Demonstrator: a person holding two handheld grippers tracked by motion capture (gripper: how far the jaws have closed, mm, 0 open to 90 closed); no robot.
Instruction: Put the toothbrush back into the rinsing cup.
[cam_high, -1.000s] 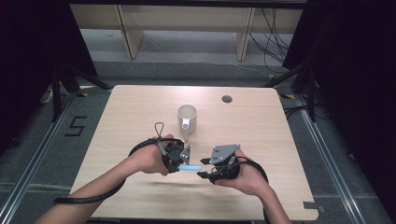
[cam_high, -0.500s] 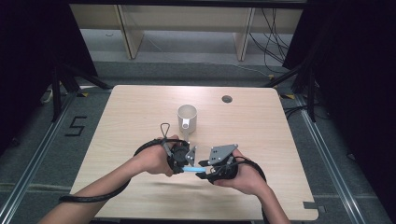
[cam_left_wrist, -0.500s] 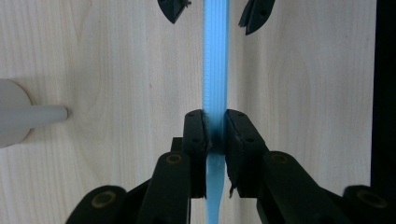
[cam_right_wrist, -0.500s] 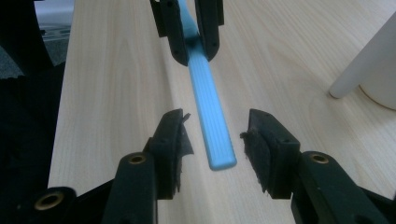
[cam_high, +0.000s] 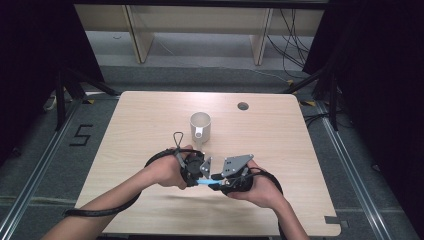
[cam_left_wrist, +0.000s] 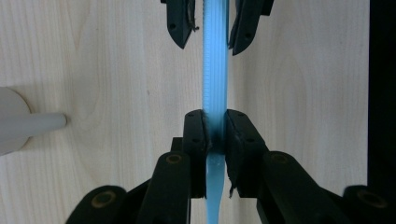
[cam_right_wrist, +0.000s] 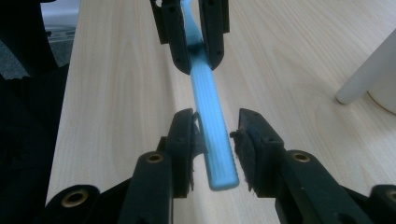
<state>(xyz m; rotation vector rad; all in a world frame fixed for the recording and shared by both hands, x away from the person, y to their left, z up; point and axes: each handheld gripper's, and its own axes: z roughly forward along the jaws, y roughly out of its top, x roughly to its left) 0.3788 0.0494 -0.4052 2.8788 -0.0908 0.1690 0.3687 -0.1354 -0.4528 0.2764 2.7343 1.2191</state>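
Above pale wood, left hand-held gripper (cam_left_wrist: 215, 135) clenches ribbed blue plastic handle (cam_left_wrist: 215, 70); right hand-held gripper (cam_right_wrist: 215, 135), closing, unclamped.

A light wooden table (cam_high: 150, 125) stands on a grey floor (cam_high: 45, 150). Black curtains (cam_high: 35, 60) hang at both sides.

The high view looks forward and down on the surface (cam_high: 150, 115); both gripper views sit close, facing each other along one blue stick (cam_left_wrist: 215, 70).
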